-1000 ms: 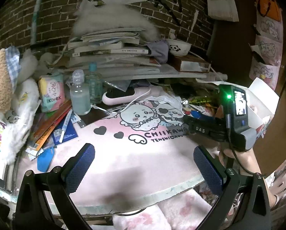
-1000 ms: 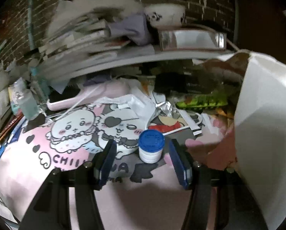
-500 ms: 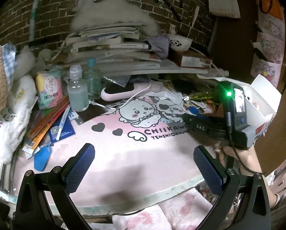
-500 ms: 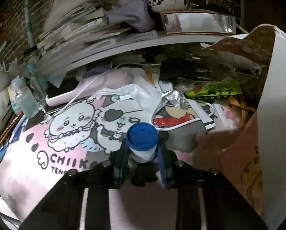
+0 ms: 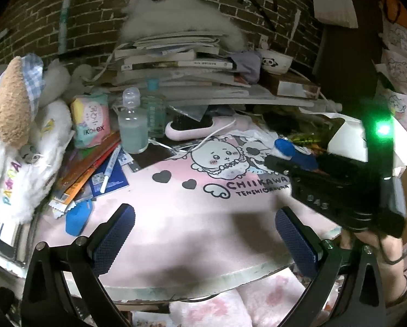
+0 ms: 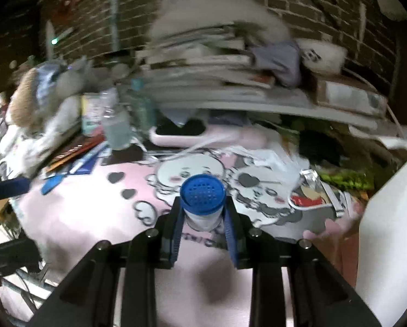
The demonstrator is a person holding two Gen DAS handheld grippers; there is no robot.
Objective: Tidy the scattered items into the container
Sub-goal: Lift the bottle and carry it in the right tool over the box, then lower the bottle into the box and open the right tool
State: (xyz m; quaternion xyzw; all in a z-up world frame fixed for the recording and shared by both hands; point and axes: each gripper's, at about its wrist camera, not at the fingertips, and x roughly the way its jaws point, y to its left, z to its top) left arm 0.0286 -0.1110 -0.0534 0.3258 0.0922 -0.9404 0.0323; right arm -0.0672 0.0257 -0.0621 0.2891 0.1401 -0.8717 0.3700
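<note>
Our right claw (image 6: 203,212) is clamped on a small white jar (image 6: 203,219) with a blue perforated lid (image 6: 203,194), held above the pink tabletop (image 6: 89,212) over the cartoon print. At the right edge stands a white box (image 6: 389,218), its flap raised; we cannot tell what lies inside. Our left claw (image 5: 203,238) hangs with its pads wide apart and nothing between them, low over the near rim of the tabletop. Behind, a clear bottle (image 5: 132,125) holding pale liquid stands beside a pink tissue pack (image 5: 91,122), under a stack of books (image 5: 176,62).
</note>
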